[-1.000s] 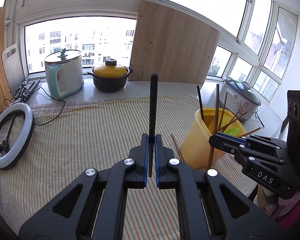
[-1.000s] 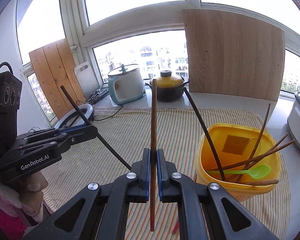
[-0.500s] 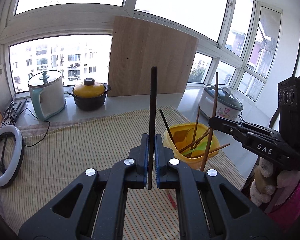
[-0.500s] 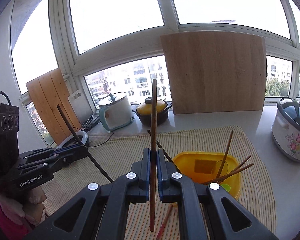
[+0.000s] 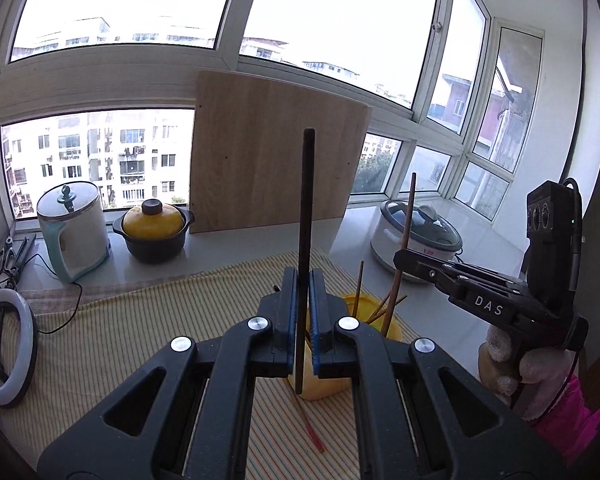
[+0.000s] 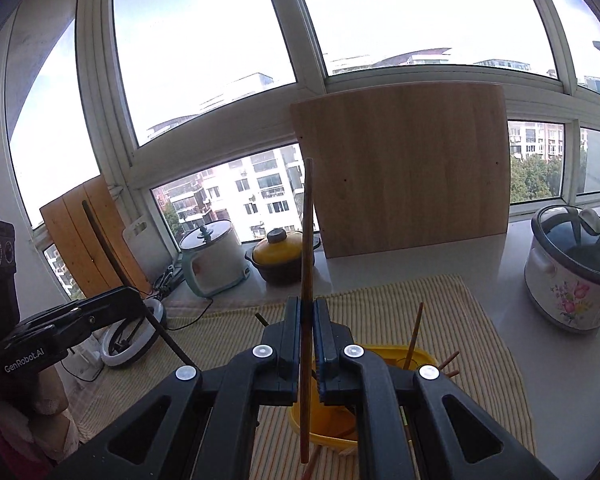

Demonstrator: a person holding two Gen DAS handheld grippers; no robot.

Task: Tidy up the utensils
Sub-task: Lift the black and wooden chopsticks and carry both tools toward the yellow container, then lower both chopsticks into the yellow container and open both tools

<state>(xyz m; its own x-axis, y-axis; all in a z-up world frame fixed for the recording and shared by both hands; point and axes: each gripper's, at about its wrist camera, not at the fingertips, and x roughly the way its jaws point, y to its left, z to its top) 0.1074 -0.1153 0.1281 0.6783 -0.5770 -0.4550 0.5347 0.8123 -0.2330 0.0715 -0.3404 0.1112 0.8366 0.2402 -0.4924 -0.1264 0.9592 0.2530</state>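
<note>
The left gripper is pinched on a black chopstick, which stands upright between its blue pads and sticks out both above and below them. The right gripper is pressed onto a brown wooden chopstick, also upright, its lower end hanging past the pads. Just beyond and below both sets of fingers sits a yellow plastic tub on a striped cloth; several wooden chopsticks lean in it. A red-tipped chopstick lies on the cloth beneath the left gripper, beside the tub. Farther ahead on the sill stand a wooden board, a yellow-lidded black pot and a pale kettle. A flowered rice cooker is off to the right of the right gripper.
</note>
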